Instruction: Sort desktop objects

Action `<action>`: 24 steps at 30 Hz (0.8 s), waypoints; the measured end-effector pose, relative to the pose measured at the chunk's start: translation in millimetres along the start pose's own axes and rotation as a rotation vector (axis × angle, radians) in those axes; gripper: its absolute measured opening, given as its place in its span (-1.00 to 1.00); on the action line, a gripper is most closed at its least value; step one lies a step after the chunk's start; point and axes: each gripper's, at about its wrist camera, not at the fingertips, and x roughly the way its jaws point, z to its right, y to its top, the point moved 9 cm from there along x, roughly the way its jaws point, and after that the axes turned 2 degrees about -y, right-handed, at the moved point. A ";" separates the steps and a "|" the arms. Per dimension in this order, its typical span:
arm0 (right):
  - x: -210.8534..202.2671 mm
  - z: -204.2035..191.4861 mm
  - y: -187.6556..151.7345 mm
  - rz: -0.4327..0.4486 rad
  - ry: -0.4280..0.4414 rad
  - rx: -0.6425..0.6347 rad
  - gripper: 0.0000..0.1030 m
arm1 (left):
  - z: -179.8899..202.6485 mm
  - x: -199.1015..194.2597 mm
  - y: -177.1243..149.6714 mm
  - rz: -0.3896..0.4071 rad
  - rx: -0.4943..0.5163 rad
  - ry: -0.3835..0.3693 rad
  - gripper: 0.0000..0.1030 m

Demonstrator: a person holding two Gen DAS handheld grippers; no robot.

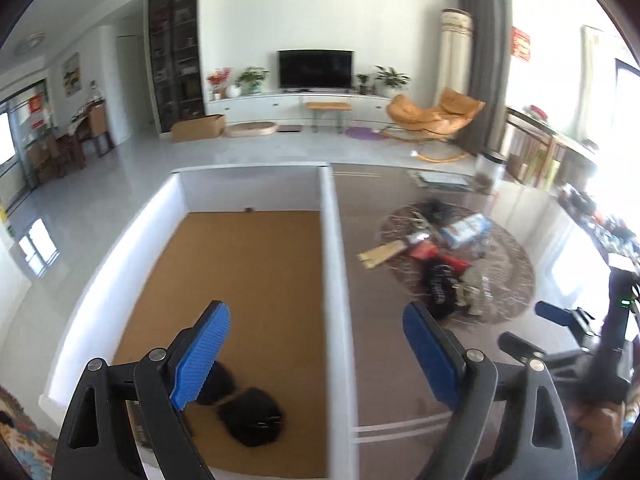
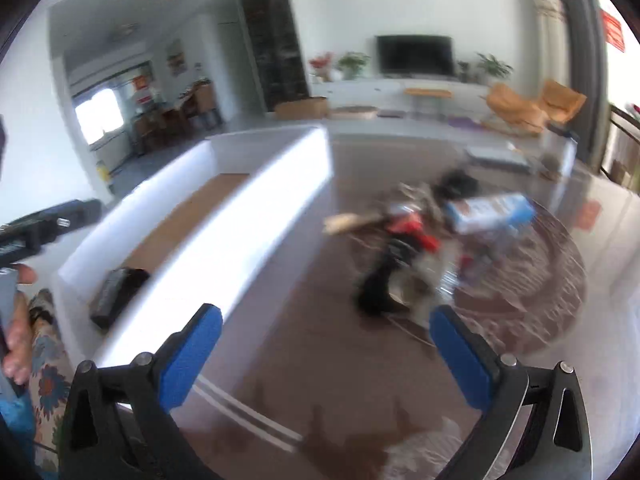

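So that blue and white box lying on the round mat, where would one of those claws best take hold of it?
Probably across its narrow width, near the middle. The blue and white box lies flat and long on top of the pile on the round mat, so coming down from above, jaws straddling its long sides, looks easiest. The right gripper is open and empty. The right view is blurred, so its edges are uncertain.

Both black plastic two-finger grippers, left (image 1: 316,360) and right (image 2: 326,364), carry ribbed blue pads and silver pivot screws.
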 end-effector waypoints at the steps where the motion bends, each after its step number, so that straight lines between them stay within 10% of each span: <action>1: -4.5 32.1 -15.4 -0.031 -0.051 0.028 1.00 | 29.4 2.3 -1.6 -0.019 0.030 -0.050 0.88; 8: -12.2 143.8 -96.7 -0.177 -0.214 0.098 1.00 | 163.0 76.1 -60.0 -0.248 0.138 -0.169 0.93; 24: 26.1 161.1 -66.4 -0.161 -0.232 0.040 1.00 | 140.4 176.1 -90.6 -0.298 0.050 -0.019 1.00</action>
